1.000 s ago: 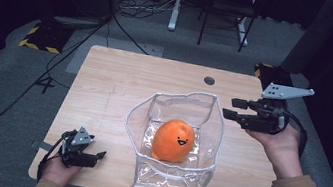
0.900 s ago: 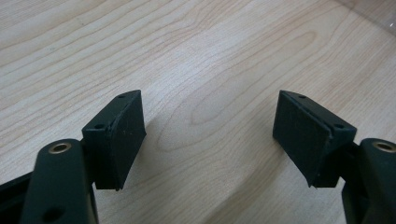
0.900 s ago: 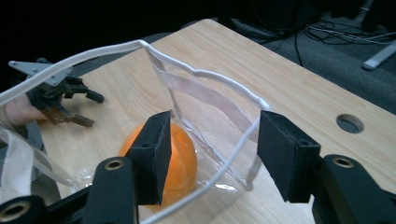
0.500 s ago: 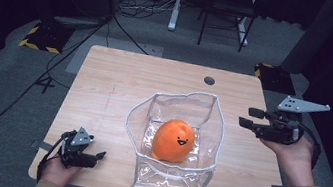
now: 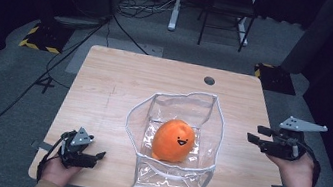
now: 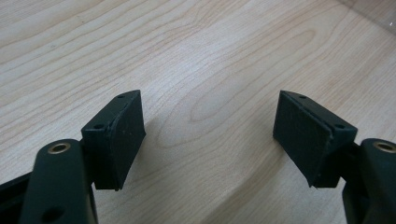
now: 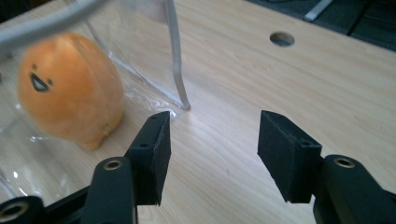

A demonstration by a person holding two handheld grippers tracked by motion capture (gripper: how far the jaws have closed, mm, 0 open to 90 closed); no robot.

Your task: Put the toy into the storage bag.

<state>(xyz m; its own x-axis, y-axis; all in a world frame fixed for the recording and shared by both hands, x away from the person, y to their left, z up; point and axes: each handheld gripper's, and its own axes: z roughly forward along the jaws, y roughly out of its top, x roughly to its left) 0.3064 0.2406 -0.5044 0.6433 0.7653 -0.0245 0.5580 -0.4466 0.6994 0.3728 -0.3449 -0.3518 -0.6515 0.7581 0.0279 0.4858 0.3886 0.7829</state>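
A: Near edge first. The left gripper point(image 5: 94, 155) sits low at the near left corner of the table point(image 5: 120, 86), jaws spread wide, bare wood between them and nothing gripped.

B: Agreed. Just right of it, at the near middle, stands the clear plastic bag point(image 5: 215, 126), mouth open upward. The orange plush toy point(image 5: 174, 140) with a smiling face rests inside on the bag's floor, roughly centred.

A: The right gripper point(image 5: 255, 134)?

B: Over the right edge of the table, level with the bag, pointing left toward it. Its jaws stand wide and hold nothing. In the right gripper view the bag's white-trimmed corner lies just beyond the jaw tips, not touching them, with the toy behind the clear wall.

A: Farther back?

B: A round cable hole point(image 5: 209, 80) near the table's far edge, right of centre. Beyond that, grey floor with a chair point(image 5: 228, 7).
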